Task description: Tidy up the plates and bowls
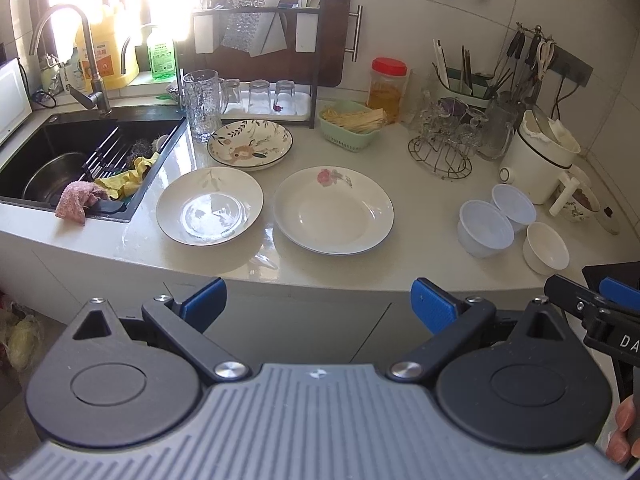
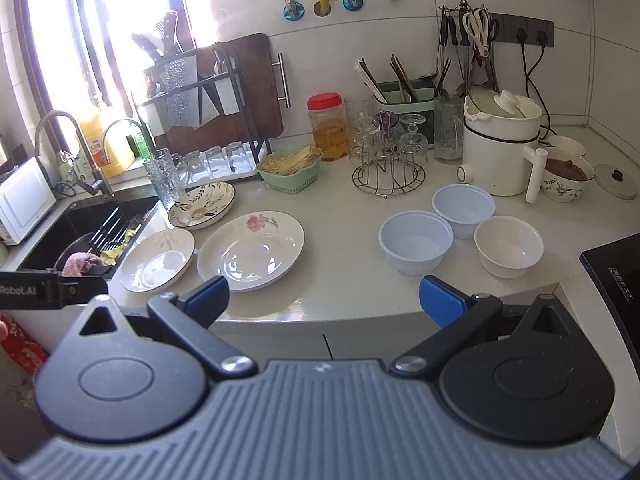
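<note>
Three plates and three bowls sit out on the pale countertop (image 1: 420, 216), nothing stacked. Closest to the sink (image 1: 48, 148) is a white plate with a faint leaf print (image 1: 209, 206), and just beside it on the right is the rose plate (image 1: 334, 211), the two rims near each other but apart. Behind them, by the tall glass mug (image 1: 203, 104), sits the floral-pattern plate (image 1: 250, 145).

Well off to the right are the bowls: two bluish plastic bowls (image 2: 416, 241) touching each other, and a white ceramic bowl (image 2: 509, 246) right next to them, in front of the white cooker (image 2: 500, 148).

Both tools hang back off the counter edge. Left gripper (image 1: 318, 300) has its blue pads spread wide with nothing between them, pointing roughly at the gap between the two front plates. Right gripper (image 2: 324, 296) is the same, fingers wide apart and empty, aimed between the rose plate and the bowls
</note>
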Available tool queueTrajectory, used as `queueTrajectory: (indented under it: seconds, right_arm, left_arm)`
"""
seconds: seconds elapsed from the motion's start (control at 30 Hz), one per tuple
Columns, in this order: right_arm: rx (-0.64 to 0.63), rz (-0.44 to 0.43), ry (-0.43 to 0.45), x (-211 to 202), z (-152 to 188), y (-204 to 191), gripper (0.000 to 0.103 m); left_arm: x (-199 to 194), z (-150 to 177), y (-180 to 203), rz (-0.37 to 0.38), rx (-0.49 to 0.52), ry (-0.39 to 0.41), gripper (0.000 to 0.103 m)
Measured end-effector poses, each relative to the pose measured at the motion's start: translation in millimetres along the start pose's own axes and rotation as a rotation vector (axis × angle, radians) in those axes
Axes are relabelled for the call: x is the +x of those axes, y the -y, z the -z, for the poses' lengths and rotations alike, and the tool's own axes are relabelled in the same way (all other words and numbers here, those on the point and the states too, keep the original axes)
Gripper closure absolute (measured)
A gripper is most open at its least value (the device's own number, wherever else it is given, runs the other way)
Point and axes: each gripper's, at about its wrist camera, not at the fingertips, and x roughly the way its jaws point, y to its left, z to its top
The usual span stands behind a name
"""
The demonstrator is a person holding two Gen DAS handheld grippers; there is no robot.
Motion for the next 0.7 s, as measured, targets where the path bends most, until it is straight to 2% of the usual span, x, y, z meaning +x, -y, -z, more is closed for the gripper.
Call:
queueTrajectory:
  seconds: [0.47,0.7]
  right_arm:
    - [-0.032,-0.057,-0.011,5.8,2.4,-11.3,0.0]
    - [-0.031,-0.043,-0.01,6.0,2.1,-13.5,0.0]
  left_arm:
    - [-2.2,1.5,-4.1,-0.026,-0.005,-0.008,0.003]
    - [0.5,0.7,-3.3,-0.017,-0.001,-0.01,0.003]
